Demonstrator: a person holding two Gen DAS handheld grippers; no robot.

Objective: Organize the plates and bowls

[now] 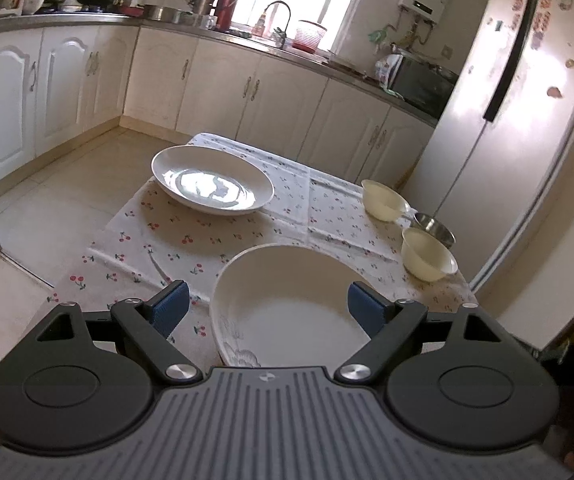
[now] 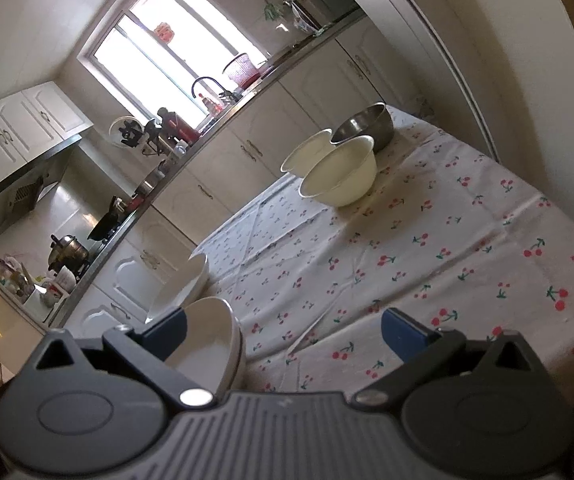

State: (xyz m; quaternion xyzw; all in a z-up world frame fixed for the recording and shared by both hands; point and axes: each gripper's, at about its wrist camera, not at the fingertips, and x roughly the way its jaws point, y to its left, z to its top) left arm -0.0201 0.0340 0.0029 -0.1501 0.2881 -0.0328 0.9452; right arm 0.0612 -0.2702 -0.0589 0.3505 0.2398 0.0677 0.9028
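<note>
A white deep plate [image 1: 287, 308] with a grey flower print lies on the cherry-print tablecloth [image 1: 191, 240], just under my left gripper [image 1: 269, 306]. That gripper is open wide; its left pad stands clear of the rim and its right pad hangs over the plate's inside. A second white plate [image 1: 211, 180] sits farther back. Two cream bowls [image 1: 385, 200] [image 1: 427, 254] and a steel bowl [image 1: 437, 230] stand at the right. My right gripper [image 2: 285, 330] is open over bare tablecloth [image 2: 447, 240], the near plate [image 2: 211, 344] beside its left finger, the bowls [image 2: 341, 176] ahead.
A tall fridge [image 1: 527, 100] stands close to the table's right side. Kitchen cabinets and a worktop [image 1: 247, 80] run along the back wall. Tiled floor [image 1: 67, 200] lies beyond the table's left edge. In the right wrist view the far plate [image 2: 183, 284] sits near the table's edge.
</note>
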